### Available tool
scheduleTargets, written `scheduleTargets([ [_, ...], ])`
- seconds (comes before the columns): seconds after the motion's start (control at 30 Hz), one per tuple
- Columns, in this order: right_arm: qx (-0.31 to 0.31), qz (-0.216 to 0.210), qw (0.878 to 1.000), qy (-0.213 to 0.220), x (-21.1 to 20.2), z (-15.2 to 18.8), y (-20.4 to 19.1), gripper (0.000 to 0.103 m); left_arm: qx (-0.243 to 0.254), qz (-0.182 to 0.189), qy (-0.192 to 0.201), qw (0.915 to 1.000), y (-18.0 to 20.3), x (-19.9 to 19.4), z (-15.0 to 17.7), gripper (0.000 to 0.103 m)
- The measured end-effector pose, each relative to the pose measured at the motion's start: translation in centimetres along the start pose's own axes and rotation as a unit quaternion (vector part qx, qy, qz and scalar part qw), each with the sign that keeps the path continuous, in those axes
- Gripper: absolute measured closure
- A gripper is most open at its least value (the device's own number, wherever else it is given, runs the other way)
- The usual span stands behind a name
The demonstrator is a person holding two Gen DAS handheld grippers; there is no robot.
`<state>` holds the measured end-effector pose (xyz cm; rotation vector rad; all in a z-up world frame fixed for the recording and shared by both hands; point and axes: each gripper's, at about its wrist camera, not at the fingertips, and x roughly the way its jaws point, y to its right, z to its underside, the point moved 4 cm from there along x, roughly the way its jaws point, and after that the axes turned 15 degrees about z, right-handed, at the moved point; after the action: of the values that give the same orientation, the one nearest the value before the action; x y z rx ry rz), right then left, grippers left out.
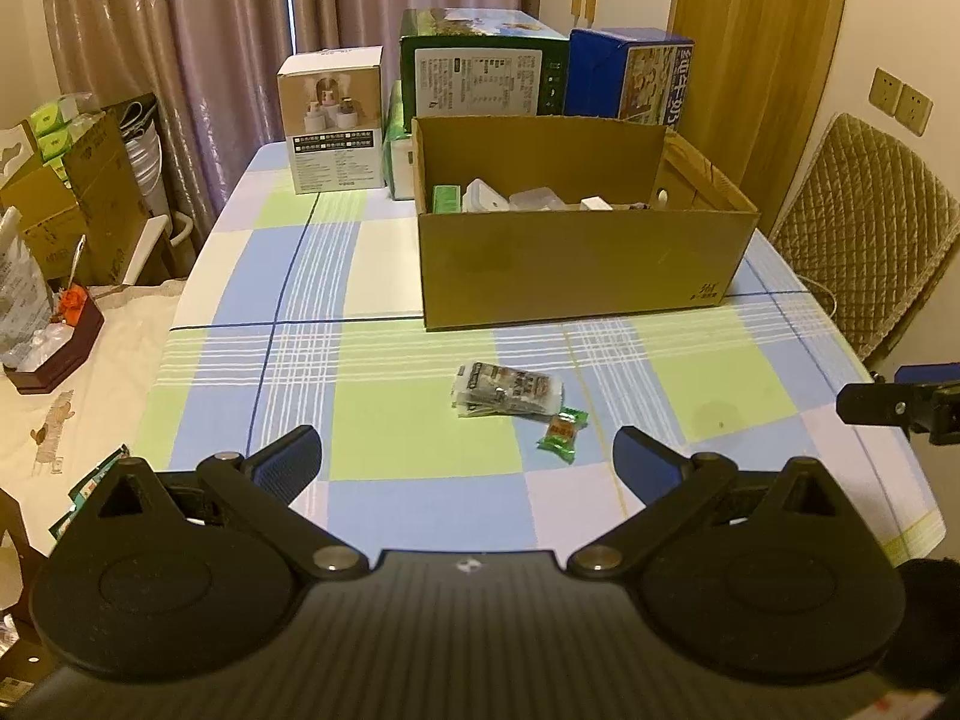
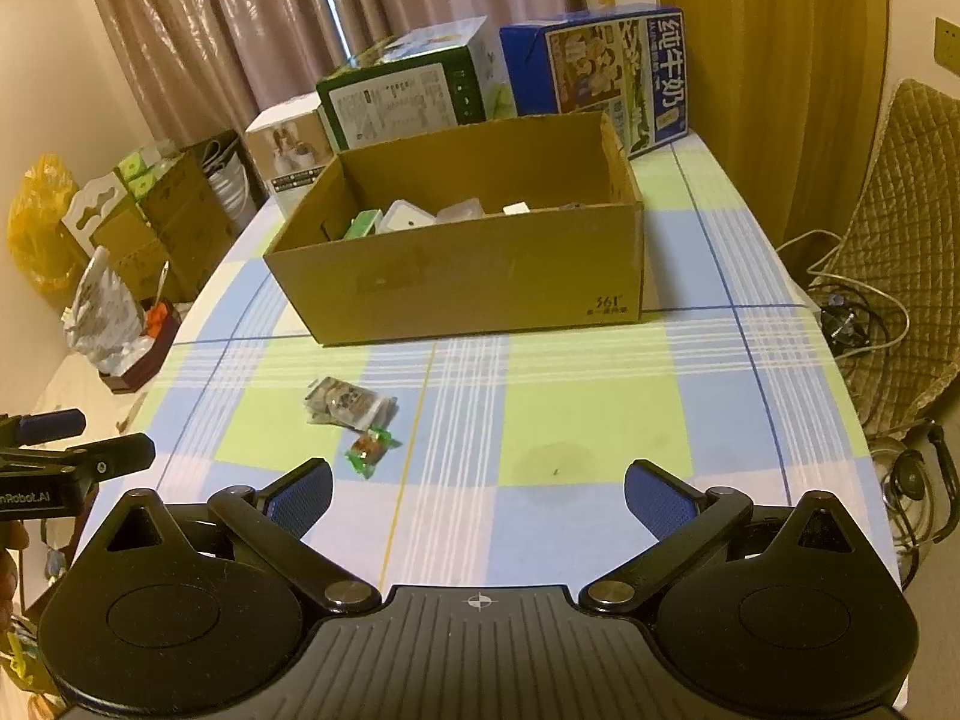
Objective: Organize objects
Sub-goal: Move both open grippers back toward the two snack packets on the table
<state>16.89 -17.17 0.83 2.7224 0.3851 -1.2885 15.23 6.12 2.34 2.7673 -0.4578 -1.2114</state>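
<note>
A clear printed snack packet [image 1: 509, 390] [image 2: 350, 402] lies on the checked tablecloth, with a small green-and-orange candy wrapper [image 1: 562, 430] [image 2: 370, 449] just in front of it. Behind them stands an open cardboard box [image 1: 576, 264] [image 2: 474, 276] holding several small white and green items. My left gripper [image 1: 468, 459] is open and empty, a little short of the packet and candy. My right gripper [image 2: 478, 492] is open and empty too, with both items ahead and to its left. Each gripper shows at the side edge of the other's view.
Product boxes stand behind the cardboard box: white [image 1: 336, 120], green [image 1: 483, 69], blue [image 1: 633, 75]. A quilted chair [image 1: 864, 234] is at the table's right, with cables [image 2: 852, 306] below. Cartons and bags [image 1: 66, 192] crowd a side surface at the left.
</note>
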Motion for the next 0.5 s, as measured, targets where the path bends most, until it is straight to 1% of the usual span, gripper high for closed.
scheduleTargets([
  [0.3,-0.012,-0.013,1.0,-0.002,2.2,1.2,-1.5,0.002,-0.01,-0.014,-0.009,0.9998,-1.7,1.4,1.1,0.001],
  [0.5,-0.018,-0.022,1.0,0.013,3.9,1.7,-3.0,0.003,-0.013,-0.018,-0.018,0.9996,-3.2,3.3,1.5,0.001],
])
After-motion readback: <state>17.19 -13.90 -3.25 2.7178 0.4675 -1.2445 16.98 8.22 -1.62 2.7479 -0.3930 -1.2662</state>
